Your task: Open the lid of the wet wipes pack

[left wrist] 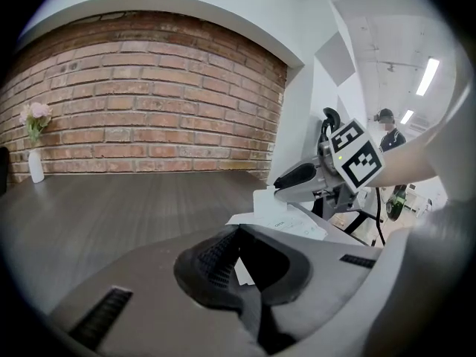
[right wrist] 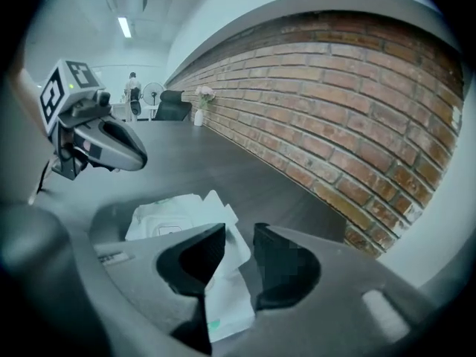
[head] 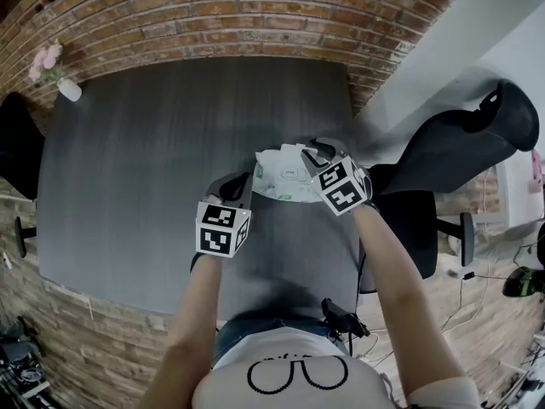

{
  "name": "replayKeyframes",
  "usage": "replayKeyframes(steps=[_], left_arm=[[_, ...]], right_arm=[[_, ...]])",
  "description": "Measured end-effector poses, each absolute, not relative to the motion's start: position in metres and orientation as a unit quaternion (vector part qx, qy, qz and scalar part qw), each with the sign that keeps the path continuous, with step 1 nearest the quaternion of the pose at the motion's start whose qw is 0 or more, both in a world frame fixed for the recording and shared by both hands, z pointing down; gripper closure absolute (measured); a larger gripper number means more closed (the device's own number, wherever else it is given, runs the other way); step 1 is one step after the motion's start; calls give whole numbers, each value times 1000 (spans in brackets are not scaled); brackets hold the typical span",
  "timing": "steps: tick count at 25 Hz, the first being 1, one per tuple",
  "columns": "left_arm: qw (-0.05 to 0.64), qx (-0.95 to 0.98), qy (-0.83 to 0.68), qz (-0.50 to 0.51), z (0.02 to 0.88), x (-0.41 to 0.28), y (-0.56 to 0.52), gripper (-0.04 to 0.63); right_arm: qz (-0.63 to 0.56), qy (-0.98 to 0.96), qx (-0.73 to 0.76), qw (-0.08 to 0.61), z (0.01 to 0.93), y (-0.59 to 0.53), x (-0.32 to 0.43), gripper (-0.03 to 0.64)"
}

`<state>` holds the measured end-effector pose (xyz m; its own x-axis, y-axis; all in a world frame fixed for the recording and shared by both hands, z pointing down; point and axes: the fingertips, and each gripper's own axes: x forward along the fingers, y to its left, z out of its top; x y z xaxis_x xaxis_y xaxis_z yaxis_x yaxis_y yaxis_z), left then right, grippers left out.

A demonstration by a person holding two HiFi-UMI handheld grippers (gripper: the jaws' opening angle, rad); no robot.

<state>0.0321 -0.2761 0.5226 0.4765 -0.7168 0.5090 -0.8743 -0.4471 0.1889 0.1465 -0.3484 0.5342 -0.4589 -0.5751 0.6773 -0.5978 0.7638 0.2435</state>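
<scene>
The white wet wipes pack (head: 285, 173) sits near the right edge of the dark table (head: 153, 160). My left gripper (head: 245, 184) is at the pack's left end. In its own view the left gripper (left wrist: 238, 233) has its tips pinched on the edge of the pack (left wrist: 297, 225). My right gripper (head: 313, 153) is over the pack's far right end. In the right gripper view its jaws (right wrist: 238, 236) stand a little apart, and a white end of the pack (right wrist: 223, 288) runs loosely between them. The rounded lid (right wrist: 165, 227) looks flat.
A white vase with pink flowers (head: 61, 82) stands at the table's far left corner. A black office chair (head: 460, 143) is just off the table's right edge. A brick wall (head: 255, 15) runs behind the table.
</scene>
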Motion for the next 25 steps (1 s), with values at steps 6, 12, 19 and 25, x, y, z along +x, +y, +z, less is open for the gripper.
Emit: replayKeyframes(steps=[6,12,19,25], left_arm=[[210,828,-489,176,516,23,-276,597],[207,826,-495,175,510,16,-271,597],[195,830,-496,163,497,18,-260,597],[168,842,-493,141,468,22,-249,597]], right_arm=[[26,-836,358,416,561,-362,151,402],[39,-830,365,419,570,-366,153,385],[61,-825,402,393,553,-360,160,373],[61,-826,430,360,513,-336,174,373]])
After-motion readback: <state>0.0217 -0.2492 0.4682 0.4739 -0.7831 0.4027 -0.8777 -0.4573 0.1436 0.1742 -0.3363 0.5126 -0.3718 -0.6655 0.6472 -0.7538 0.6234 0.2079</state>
